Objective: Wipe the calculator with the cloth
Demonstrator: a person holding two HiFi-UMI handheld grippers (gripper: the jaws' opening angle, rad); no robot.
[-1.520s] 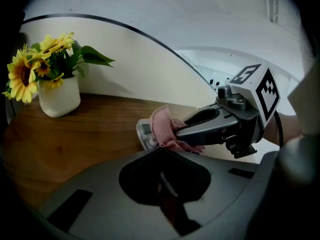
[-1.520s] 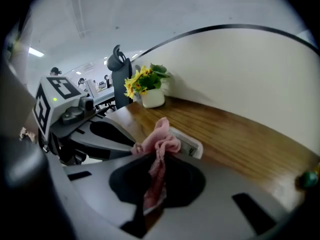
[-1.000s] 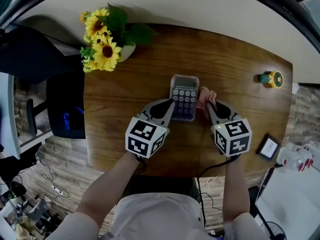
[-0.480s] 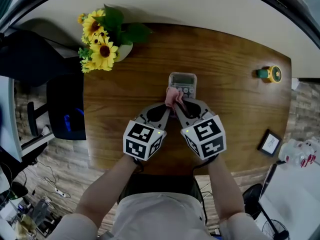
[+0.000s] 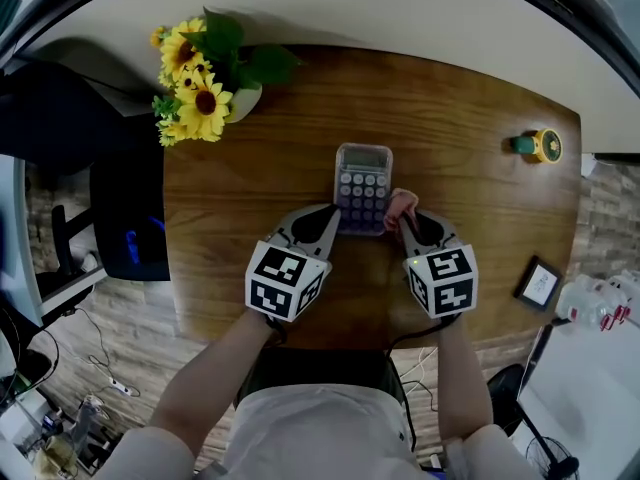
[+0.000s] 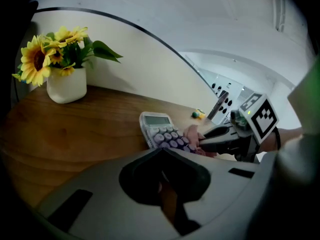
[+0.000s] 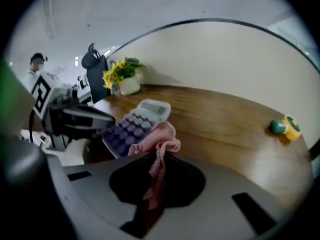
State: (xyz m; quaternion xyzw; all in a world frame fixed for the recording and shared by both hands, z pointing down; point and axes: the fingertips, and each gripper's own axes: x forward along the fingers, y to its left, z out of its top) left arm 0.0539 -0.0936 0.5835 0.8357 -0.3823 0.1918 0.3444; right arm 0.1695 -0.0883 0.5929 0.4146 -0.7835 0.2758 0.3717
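Cloth (image 5: 401,205), pink and crumpled, in right tongs (image 5: 405,224) beside round-keyed calculator (image 5: 363,182).

Calculator (image 5: 363,189): pale grey body, lilac keys (the nearer rows look a deeper purple).
Cloth (image 5: 401,205): pink, plain.
Table (image 5: 480,218): warm brown, streaked with darker wood grain.
Sunflowers (image 5: 190,88): yellow petals, dark brown centres, green leaves.
Vase (image 6: 66,85): white.
Left gripper (image 5: 335,213): grey, with black square markers on white.
Right gripper (image 5: 405,218): the same grey, the same black-on-white markers.
Small round thing (image 5: 540,147): yellow, with a green end.
Wall (image 5: 420,18): cream.
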